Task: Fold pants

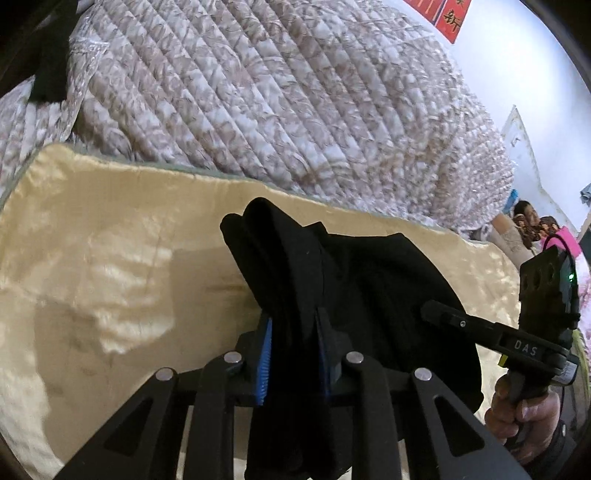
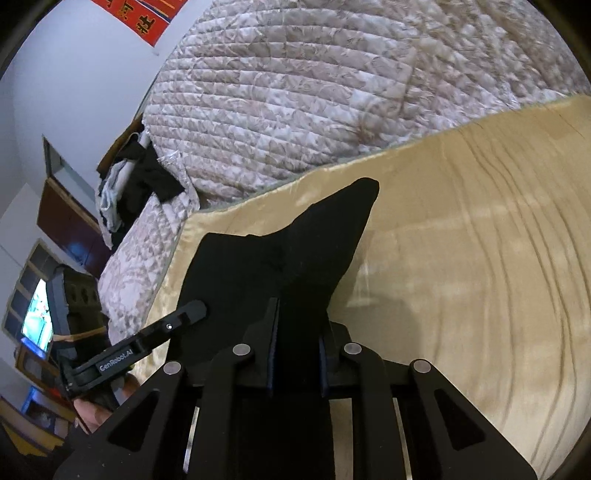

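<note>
black pants (image 1: 362,295) bunched, both grippers clamped, satin sheet (image 1: 110,258)

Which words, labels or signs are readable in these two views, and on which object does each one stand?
"DAS": on the right gripper, seen from the left wrist.
"GenRobot.AI": on the left gripper, seen from the right wrist.
"新": on the red wall poster; its other character is cut off.
"壮": on the red poster in the right wrist view; the rest is too blurred.
</note>
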A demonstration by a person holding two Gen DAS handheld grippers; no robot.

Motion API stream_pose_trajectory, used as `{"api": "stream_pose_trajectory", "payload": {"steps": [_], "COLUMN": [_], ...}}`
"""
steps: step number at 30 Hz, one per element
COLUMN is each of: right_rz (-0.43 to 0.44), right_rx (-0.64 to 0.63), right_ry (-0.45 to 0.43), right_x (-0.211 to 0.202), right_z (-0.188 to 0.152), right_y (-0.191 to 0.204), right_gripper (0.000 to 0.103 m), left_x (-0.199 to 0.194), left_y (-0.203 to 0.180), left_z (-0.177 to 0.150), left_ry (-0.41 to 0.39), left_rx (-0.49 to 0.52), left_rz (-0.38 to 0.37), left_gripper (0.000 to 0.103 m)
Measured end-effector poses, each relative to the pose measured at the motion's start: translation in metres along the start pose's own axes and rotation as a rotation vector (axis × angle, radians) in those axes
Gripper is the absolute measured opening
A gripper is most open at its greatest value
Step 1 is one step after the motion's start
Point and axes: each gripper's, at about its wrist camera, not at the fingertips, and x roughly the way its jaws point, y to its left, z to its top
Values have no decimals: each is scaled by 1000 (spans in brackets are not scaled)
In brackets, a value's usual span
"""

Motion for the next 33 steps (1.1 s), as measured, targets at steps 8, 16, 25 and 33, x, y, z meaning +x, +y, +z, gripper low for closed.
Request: {"api": "stream_pose_trajectory", "payload": {"steps": [8,16,25,33], "right_rz": [-128,-264,-303,-295], "right_rx": [-14,-138,-283,-271], "right_ry": [95,-11,61,38], "right_x": [62,19,27,17], "right_z": [14,4,-55,-62], "right_y": [-25,-8,29,22], "right_gripper": [24,30,22,22], "left_x": [46,-4,5,-7], "left_y": [44,36,-5,-7], "left_z": [-1,-7,-65,-70], "left_ry": [81,-59,6,-19], "left_rx": [-69,-31,131,121], "left_rz": [107,186,189,237], "left_gripper": [34,31,32,34]}}
